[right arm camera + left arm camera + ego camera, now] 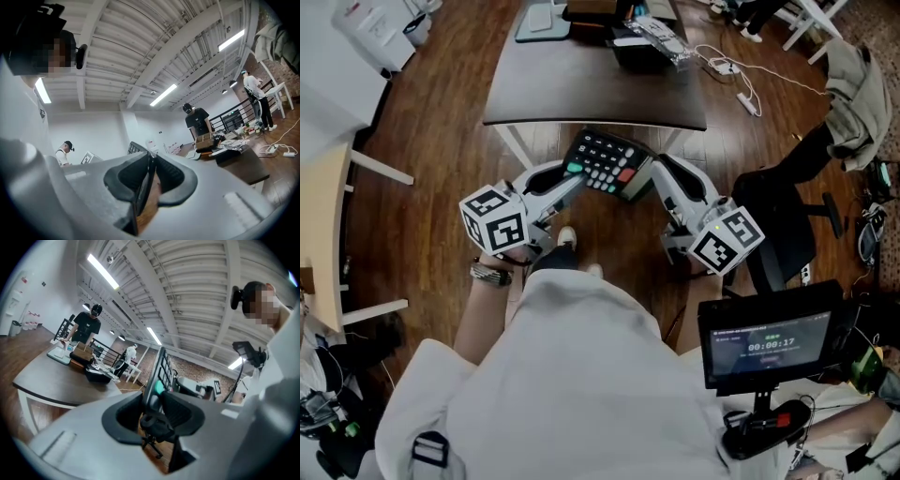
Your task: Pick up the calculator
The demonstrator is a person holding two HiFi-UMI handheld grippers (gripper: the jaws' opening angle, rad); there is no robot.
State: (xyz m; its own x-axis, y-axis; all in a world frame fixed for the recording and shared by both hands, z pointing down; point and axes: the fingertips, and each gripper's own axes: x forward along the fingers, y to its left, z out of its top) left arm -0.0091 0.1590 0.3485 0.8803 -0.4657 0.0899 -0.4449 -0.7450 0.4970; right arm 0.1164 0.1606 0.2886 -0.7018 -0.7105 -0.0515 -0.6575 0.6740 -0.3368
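Note:
The calculator (pixel 605 161), black with white keys plus one green and one red key, hangs in the air in front of the dark table, tilted up. My left gripper (pixel 577 176) is shut on its left edge and my right gripper (pixel 648 180) on its right edge. In the left gripper view the calculator (pixel 160 369) stands edge-on between the pads of the left gripper (pixel 153 401), its keys facing right. Through the right gripper view the calculator (pixel 148 180) shows as a thin dark edge pinched inside the right gripper (pixel 151 174).
A dark table (pixel 591 98) stands just ahead, with a black box (pixel 645 49) and a tablet (pixel 542 21) at its far side. A black office chair (pixel 787 220) is at the right, a timer screen (pixel 769 344) below it, a light table (pixel 323 216) at the left. A person (pixel 86 326) stands behind the table.

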